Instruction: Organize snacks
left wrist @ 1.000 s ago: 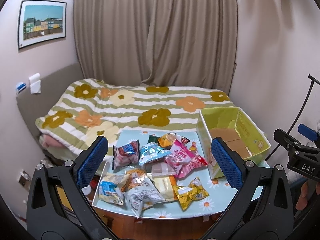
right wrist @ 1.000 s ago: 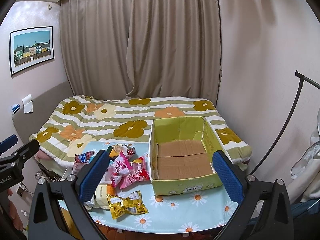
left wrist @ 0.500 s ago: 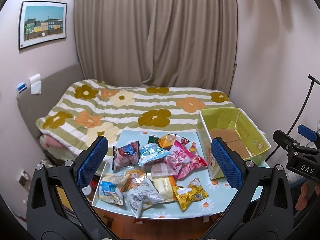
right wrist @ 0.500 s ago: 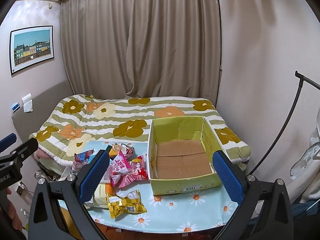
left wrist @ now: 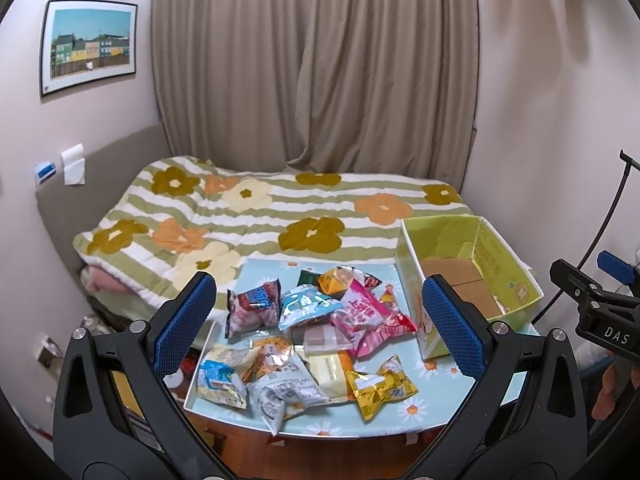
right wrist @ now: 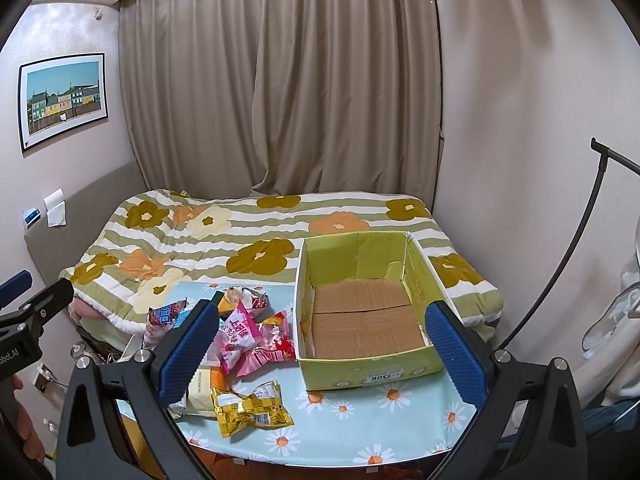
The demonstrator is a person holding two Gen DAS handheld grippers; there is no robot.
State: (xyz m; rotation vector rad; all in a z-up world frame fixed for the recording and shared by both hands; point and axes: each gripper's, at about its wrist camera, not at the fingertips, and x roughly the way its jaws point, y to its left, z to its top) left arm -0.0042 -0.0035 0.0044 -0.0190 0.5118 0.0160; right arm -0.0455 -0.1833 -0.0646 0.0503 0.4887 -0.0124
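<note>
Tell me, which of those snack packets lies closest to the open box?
The pink packet with red print: its edge nearly reaches the box wall. The yellow packet lies nearer the table's front edge, and the rest pile up farther left.

Yellow-green box (right wrist: 370,374); pale blue daisy-print table (right wrist: 360,420); green-striped flowered bedspread (left wrist: 256,216); gold snack packet (right wrist: 250,408).

My right finger (right wrist: 188,350) covers part of the snack pile (right wrist: 244,332); box (left wrist: 460,276) interior half-hidden from left view.
</note>
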